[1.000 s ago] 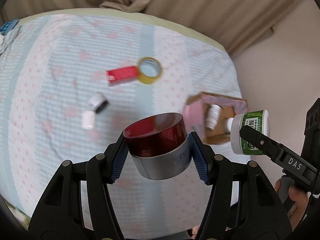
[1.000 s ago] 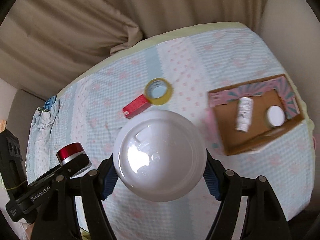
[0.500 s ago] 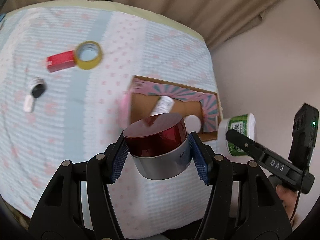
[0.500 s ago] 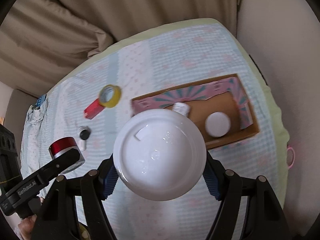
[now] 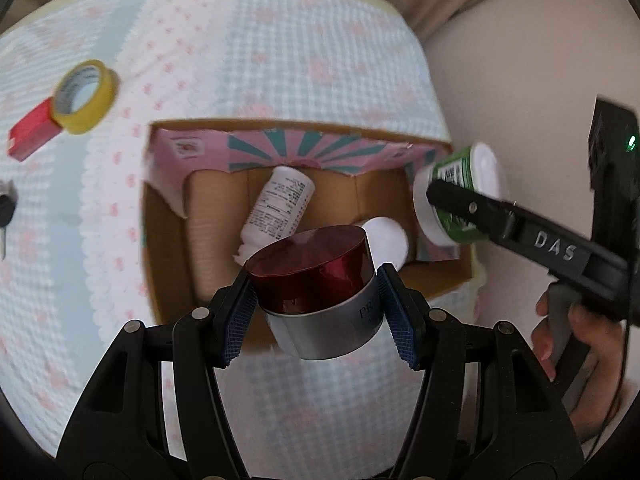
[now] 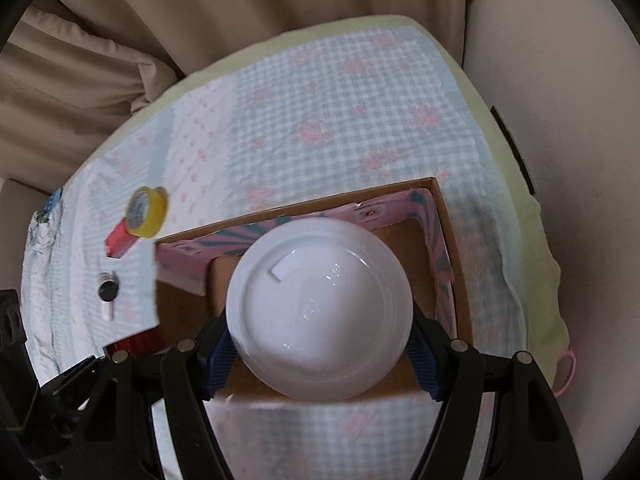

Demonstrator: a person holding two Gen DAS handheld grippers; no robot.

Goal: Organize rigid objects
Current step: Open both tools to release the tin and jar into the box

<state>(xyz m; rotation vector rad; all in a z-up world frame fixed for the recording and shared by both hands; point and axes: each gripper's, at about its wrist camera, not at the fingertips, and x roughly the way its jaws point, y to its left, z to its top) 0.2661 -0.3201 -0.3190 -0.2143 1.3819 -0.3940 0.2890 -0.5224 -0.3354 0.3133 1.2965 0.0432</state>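
Observation:
My left gripper (image 5: 318, 316) is shut on a red-lidded silver jar (image 5: 316, 280) and holds it over the near edge of the open cardboard box (image 5: 168, 248). My right gripper (image 6: 320, 354) is shut on a green-labelled jar with a white lid (image 6: 318, 308), also seen from the left wrist view (image 5: 456, 196) above the box's right end. Inside the box lie a white bottle (image 5: 280, 208) and a white-capped jar (image 5: 386, 240). From the right wrist view the white lid hides most of the box (image 6: 448, 240) interior.
On the checked bedspread (image 5: 280, 60), left of the box, lie a yellow tape roll (image 5: 86, 96), a red packet (image 5: 30, 136) and a small black-and-white item (image 6: 108, 292). A beige wall (image 5: 520, 80) stands close on the right, curtains (image 6: 200, 20) behind.
Both grippers moved right and closer with their jars: the box has grown larger and now lies directly under them. Tape and red packet slid toward the left edge.

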